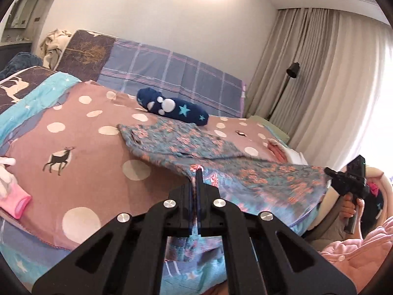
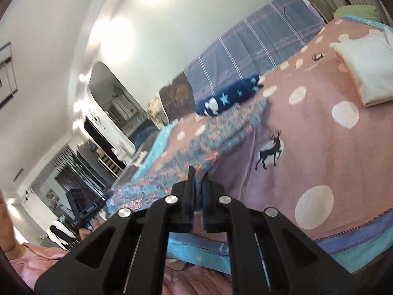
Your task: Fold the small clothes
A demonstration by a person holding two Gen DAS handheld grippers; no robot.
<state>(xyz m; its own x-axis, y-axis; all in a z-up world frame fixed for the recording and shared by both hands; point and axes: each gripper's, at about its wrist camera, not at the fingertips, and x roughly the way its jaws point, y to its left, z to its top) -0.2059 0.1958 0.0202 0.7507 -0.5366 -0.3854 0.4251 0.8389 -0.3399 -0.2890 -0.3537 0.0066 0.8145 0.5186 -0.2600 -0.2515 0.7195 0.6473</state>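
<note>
My left hand-held gripper (image 1: 198, 172) is closed on the near edge of the floral garment (image 1: 186, 142), a blue-grey piece with pink flowers. The cloth is pinched between the jaws, and a fold of it hangs below them. My right hand-held gripper (image 2: 198, 172) is likewise clamped on the same garment (image 2: 186, 147); in the left wrist view that gripper (image 1: 330, 172) sits at the garment's right corner, with the hand (image 1: 348, 207) holding it just below.

The near edge of the garment is lifted off the bed and stretched between the two grippers, running left to right across the left wrist view. From that raised edge the cloth slopes away and down to the bedspread (image 1: 73, 127), where its far part still lies flat. Its long axis, as far as I can judge, runs along the held edge; motion blur prevents certainty about the full outline.

The far end of the garment reaches close to a dark blue rolled item with stars (image 1: 172, 110), which lies on the bedspread just beyond it, its length running across the bed. A folded white cloth (image 2: 366, 73) lies on the bedspread to the right, apart from the garment. A pink item (image 1: 17, 201) lies at the left edge of the bed. A plaid sheet (image 1: 172, 73) covers the headboard behind.
</note>
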